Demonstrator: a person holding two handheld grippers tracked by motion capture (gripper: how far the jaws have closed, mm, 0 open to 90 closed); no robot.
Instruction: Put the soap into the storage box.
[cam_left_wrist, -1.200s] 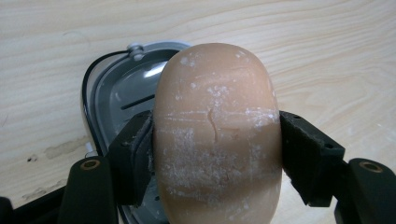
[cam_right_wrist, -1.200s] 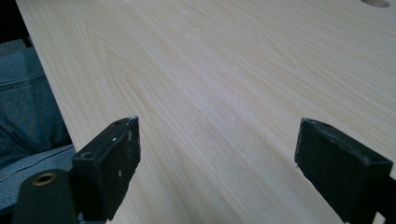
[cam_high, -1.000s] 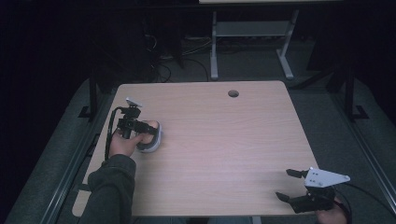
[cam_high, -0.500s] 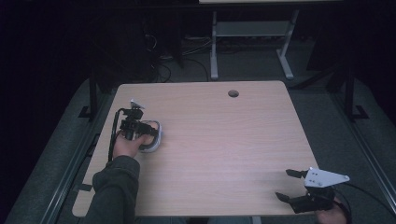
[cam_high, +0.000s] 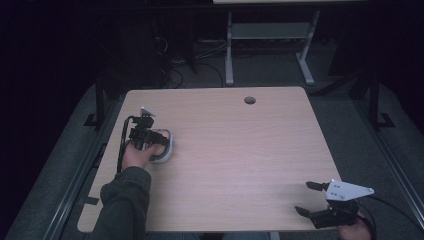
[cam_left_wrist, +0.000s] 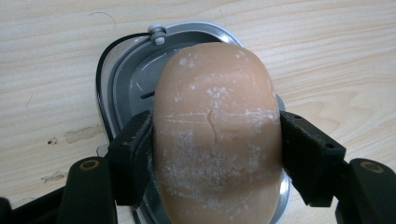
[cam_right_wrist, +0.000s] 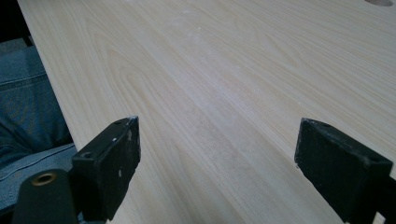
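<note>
A pale wood-grain table (cam_high: 240, 150) stands in a dark room, with a metal frame and cables on the floor behind it and a round hole (cam_high: 249, 100) near the table's far edge.

In the high view, the left gripper (cam_high: 150, 141) sits at the table's left side, pointing down into a grey soap dish (cam_high: 167, 152), with the person's left hand (cam_high: 135, 156) and a dark sleeve (cam_high: 122, 202) behind it. The right gripper (cam_high: 306, 197) rests low at the near right corner, well apart from the dish, its jaws spread with nothing between them.

In the left gripper view, a tan bar of soap (cam_left_wrist: 217, 135), dusted with white flecks, lies between the two black jaws, and both pads press against its sides. The soap is over the grey soap dish (cam_left_wrist: 126, 79), which lies flat on the table (cam_left_wrist: 51, 56); whether the bar rests on the dish I cannot tell.

In the right gripper view, the right gripper (cam_right_wrist: 217, 154) has its jaws wide apart over bare table (cam_right_wrist: 224, 70), and blue denim (cam_right_wrist: 25, 98) shows past the table's edge.
</note>
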